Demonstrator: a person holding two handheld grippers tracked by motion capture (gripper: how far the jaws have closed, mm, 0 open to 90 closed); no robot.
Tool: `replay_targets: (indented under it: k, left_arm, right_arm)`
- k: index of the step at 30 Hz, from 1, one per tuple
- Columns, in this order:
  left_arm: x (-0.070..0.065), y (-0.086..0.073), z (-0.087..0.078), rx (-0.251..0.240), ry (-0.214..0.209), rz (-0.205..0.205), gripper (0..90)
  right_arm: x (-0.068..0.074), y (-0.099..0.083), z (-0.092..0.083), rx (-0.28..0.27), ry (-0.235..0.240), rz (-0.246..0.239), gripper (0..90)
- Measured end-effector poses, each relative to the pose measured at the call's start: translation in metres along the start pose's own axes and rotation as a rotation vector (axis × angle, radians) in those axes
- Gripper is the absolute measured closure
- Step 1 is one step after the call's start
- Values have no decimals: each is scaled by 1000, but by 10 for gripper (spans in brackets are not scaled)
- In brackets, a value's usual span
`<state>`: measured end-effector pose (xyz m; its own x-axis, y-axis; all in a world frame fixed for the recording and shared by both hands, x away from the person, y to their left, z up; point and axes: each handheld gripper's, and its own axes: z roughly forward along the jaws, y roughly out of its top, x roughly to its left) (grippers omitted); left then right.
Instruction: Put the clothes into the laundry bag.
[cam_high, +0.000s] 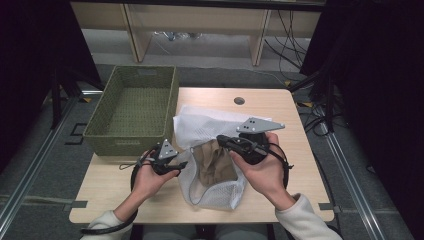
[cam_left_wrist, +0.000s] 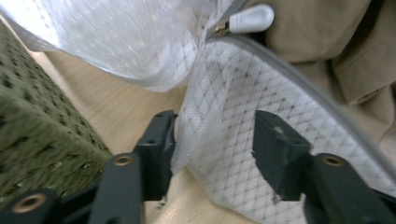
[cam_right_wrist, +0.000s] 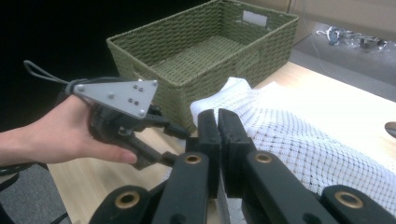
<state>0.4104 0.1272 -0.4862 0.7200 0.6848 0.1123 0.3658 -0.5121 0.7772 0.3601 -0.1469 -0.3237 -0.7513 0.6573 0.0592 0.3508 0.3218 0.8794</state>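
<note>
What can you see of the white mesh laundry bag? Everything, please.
The mesh laundry bag is white netting with a grey zipper and a white pull tab. It lies crumpled on the table right of the green basket, zipped open, with tan clothing showing in its mouth. The left gripper straddles its edge, jaws not yet pressing; the right gripper is shut at its rim.

You are sitting in a lab or recording room, not a home. Your small wooden table (cam_high: 295, 130) has a cable hole (cam_high: 239, 100) and stands on grey carpet between metal floor rails (cam_high: 30, 170). At twelve o'clock runs a plain bench frame (cam_high: 200, 20); at two o'clock loose black cables (cam_high: 300, 45) trail, with dark curtains at three and nine.
</note>
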Motion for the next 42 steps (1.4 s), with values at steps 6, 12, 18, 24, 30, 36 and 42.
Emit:
replay_targets:
  k: [6,12,18,24,30,36,42]
  left_arm:
    - [4,-3,12,68,-16,10,663]
    - [7,-1,15,109,-27,61,724]
    - [8,0,16,107,-16,81,627]
    - [6,-1,18,96,-32,59,808]
    - [2,-3,4,73,-44,26,885]
    - [-6,-12,-27,17,-46,18,886]
    - [-16,-28,-57,-7,-56,7,886]
  right_arm:
    - [2,0,-1,11,-7,-2,897]
    - [1,1,-2,5,-5,-3,896]
    - [1,1,-2,6,-8,-2,896]
    - [2,0,-1,12,-2,-3,896]
    - [4,-1,0,20,-1,9,896]
    - [4,-6,1,44,-3,-9,895]
    - [9,-18,11,116,20,-3,894]
